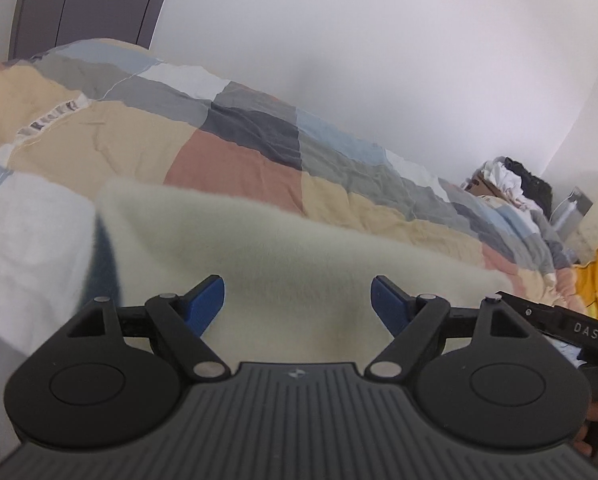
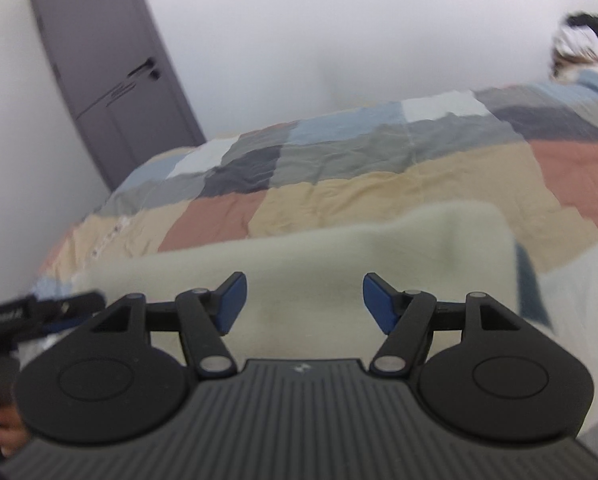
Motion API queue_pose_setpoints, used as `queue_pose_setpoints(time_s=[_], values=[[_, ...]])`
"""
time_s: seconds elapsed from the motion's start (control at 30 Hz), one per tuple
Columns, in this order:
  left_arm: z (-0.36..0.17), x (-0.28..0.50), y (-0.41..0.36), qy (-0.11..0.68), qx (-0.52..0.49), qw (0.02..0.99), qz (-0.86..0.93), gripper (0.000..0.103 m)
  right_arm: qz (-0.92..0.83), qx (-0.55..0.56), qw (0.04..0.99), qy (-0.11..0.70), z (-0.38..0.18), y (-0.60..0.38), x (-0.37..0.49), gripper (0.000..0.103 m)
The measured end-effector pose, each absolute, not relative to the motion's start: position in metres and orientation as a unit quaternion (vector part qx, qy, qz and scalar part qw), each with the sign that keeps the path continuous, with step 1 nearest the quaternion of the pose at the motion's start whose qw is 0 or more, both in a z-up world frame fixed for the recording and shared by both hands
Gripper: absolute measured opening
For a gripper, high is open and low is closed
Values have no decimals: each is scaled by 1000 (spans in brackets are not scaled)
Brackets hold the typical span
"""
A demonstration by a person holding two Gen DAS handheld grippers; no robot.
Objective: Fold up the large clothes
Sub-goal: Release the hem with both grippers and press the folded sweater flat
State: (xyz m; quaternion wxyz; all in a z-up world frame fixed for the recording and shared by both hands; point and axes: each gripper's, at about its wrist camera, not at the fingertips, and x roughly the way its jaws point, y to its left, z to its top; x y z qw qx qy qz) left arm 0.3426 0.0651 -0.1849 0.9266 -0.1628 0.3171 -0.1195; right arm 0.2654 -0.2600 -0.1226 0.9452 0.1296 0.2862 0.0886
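I see the cream fleece garment [image 1: 259, 236] lying folded on the bed [image 1: 235, 160], on top of its patchwork quilt. My left gripper [image 1: 298, 304] hangs over the near part of the fleece, its blue fingers [image 1: 203, 304] spread wide with nothing pinched between them; the fleece shows beyond and beneath them, and I cannot tell whether it brushes the tips. My right gripper [image 2: 303, 304] is likewise released, its fingers [image 2: 379, 304] apart above the same cream fleece garment [image 2: 339, 248], which stretches ahead of them across the bed [image 2: 339, 160]. Past the fleece, the quilt runs to the white wall. A grey door [image 2: 111, 68] stands beyond the bed's far corner. A heap of clothes [image 1: 511, 184] sits at one end of the bed.
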Motion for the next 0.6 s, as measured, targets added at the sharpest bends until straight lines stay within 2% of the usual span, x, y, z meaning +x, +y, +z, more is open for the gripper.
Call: queue_pose_setpoints(time_s=[0.37,0.6], values=[[-209,378,55,319,-128,934,-93,84,80,113,943,303,-159,-258,308,67],[-210,388,48,318,-117,937,-82,85,80,110,943,305,-161,-258,310,67]])
